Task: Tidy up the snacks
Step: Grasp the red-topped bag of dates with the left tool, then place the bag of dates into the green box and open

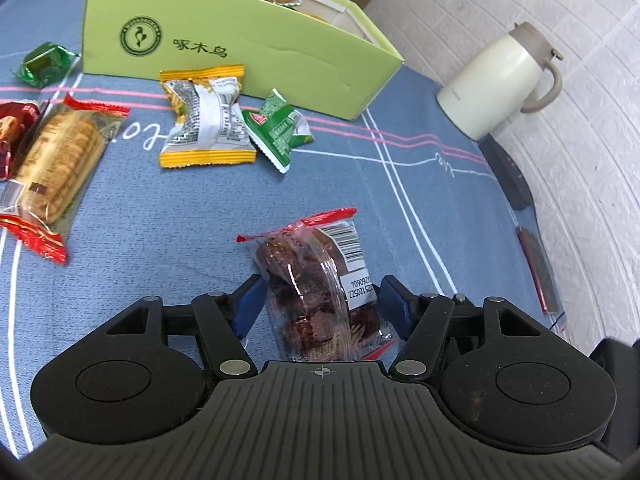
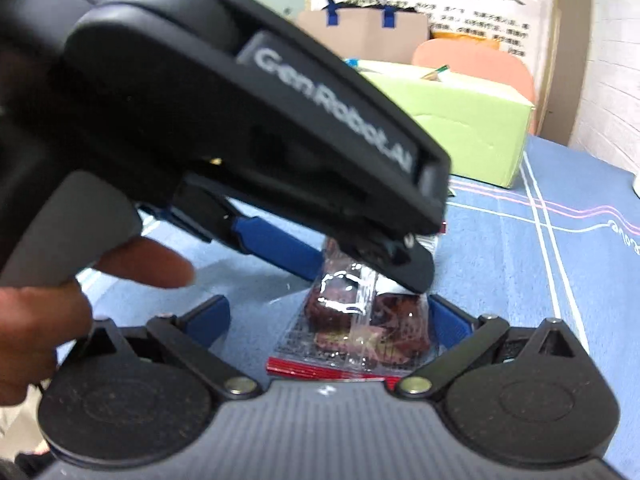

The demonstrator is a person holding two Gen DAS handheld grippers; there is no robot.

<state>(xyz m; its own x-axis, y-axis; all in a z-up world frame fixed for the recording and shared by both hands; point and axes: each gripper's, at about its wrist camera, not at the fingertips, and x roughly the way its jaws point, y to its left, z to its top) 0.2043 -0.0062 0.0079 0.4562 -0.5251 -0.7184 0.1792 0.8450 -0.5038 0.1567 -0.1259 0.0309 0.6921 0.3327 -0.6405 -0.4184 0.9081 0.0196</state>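
Dried-date packet [image 1: 320, 284] flat on blue tablecloth [image 1: 160, 240], between left gripper's [image 1: 320, 300] parted jaws, pads not pressing. Right gripper [image 2: 332, 320] open too, straddling it. Pick-up step; next: close, carry to green box [image 1: 240, 40].

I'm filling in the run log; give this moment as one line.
task: organize snacks | left gripper: open, straddling date packet | right gripper: open, same packet | green box: holds snacks

Surface [image 1: 168, 216] under blue cloth with white and pink lines. On it: green box [image 1: 240, 52], cream jug [image 1: 496, 80], yellow snack pack [image 1: 206, 120], green pack [image 1: 278, 128], green candy [image 1: 44, 64], biscuit pack [image 1: 56, 164], clear red-edged date pack [image 1: 320, 292].
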